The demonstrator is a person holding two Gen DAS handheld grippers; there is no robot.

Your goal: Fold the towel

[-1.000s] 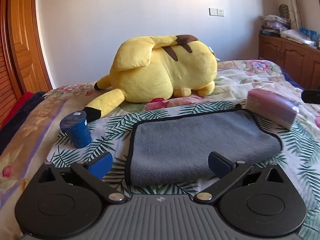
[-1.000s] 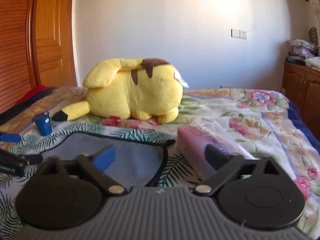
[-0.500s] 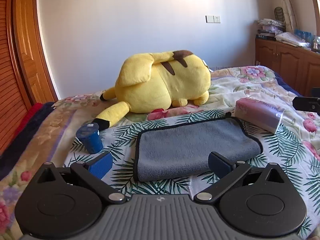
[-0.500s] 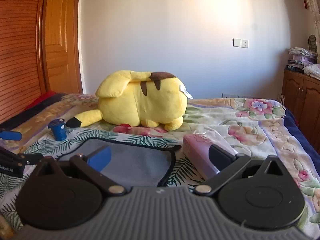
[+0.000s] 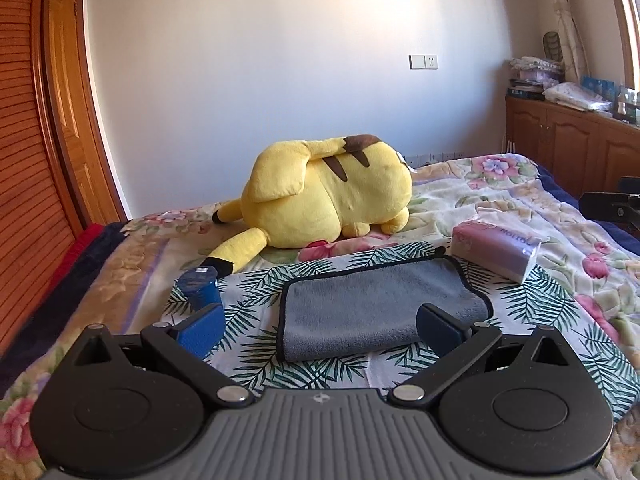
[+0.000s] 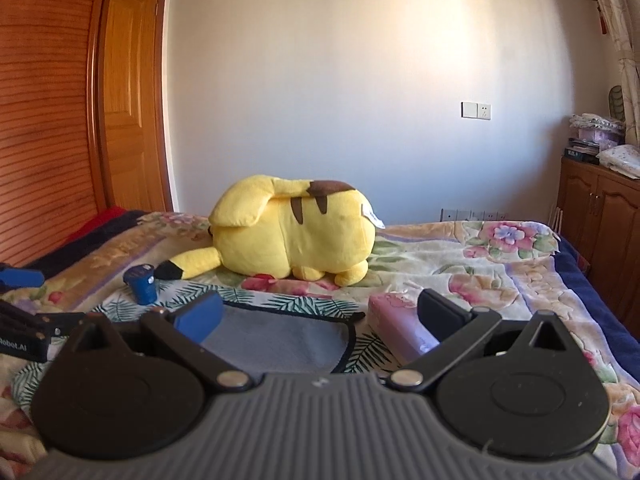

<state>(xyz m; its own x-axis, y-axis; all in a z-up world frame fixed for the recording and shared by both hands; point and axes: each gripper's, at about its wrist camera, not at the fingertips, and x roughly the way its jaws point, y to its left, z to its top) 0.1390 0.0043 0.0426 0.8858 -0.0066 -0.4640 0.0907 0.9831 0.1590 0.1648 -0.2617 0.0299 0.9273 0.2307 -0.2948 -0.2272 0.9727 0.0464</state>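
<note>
A grey towel (image 5: 380,304) with a dark edge lies folded flat on the palm-leaf cloth on the bed. It also shows in the right wrist view (image 6: 276,338). My left gripper (image 5: 320,326) is open and empty, held back from the towel's near edge. My right gripper (image 6: 320,314) is open and empty, back from the towel's right side. The left gripper's body (image 6: 24,336) shows at the left edge of the right wrist view. The right gripper's body (image 5: 612,204) shows at the right edge of the left wrist view.
A yellow plush toy (image 5: 328,196) lies behind the towel. A blue cup (image 5: 200,286) stands left of it. A pink tissue pack (image 5: 496,248) lies at its right. Wooden cabinets (image 5: 576,148) stand at the right, a wooden door (image 6: 128,100) at the left.
Both grippers have pulled back and up from the towel, so it looks smaller and farther. The towel has not moved. Both stay open.
</note>
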